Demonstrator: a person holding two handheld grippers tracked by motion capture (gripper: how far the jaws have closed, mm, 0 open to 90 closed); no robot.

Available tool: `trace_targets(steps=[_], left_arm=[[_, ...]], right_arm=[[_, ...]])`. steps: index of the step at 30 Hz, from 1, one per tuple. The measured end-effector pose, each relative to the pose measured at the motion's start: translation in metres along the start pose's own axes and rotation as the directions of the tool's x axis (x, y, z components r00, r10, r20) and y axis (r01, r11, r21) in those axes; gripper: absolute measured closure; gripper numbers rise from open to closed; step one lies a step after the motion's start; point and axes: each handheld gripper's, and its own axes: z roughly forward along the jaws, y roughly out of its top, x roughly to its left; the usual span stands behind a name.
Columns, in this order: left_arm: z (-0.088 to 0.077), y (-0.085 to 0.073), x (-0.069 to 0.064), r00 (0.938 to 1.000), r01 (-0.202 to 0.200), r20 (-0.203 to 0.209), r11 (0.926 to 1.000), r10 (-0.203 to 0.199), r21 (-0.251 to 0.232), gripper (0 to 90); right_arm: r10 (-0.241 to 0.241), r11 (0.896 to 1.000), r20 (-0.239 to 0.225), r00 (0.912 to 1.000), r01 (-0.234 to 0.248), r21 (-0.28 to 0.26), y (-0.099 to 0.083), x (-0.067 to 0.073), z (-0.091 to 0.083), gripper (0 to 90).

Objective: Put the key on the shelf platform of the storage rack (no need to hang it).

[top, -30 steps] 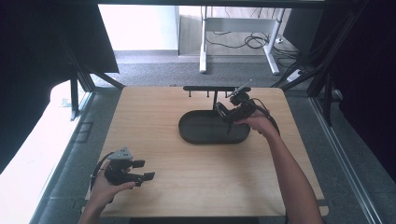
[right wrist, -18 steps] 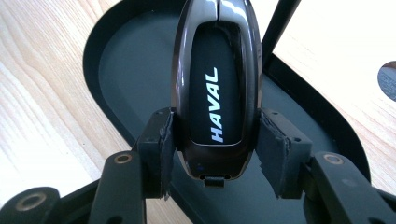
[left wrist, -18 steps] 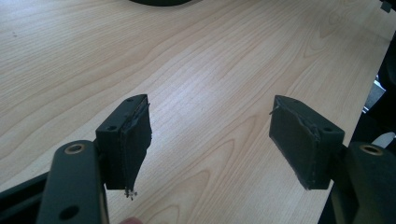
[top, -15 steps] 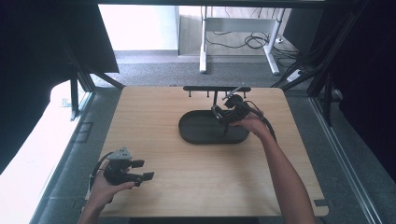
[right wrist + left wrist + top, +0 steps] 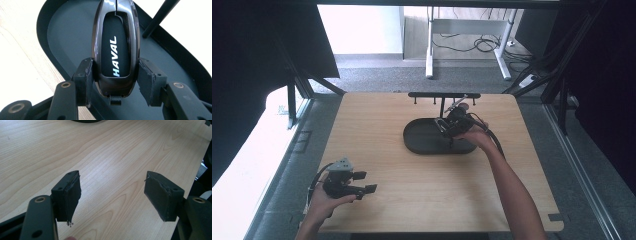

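Glossy black Haval key fob (image 5: 115, 50), clamped in our right gripper (image 5: 115, 83) above the oval tray (image 5: 62, 30), could slip sideways; our left gripper (image 5: 112, 195) idles, jaws spread.

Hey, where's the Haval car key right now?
The car key is clamped between the right gripper's jaws, held just over the black oval tray at the far middle of the wooden table, beside the tray's upright post.
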Motion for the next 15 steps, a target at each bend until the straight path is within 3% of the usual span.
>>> trace_targets(steps=[15], left_arm=[[0.000,0.000,0.000,1.0000,0.003,0.002,1.0000,-0.003,0.001,29.9]], right_arm=[[-0.030,0.999,0.005,0.9995,0.030,0.037,-0.001,0.008,0.022,49.4]])
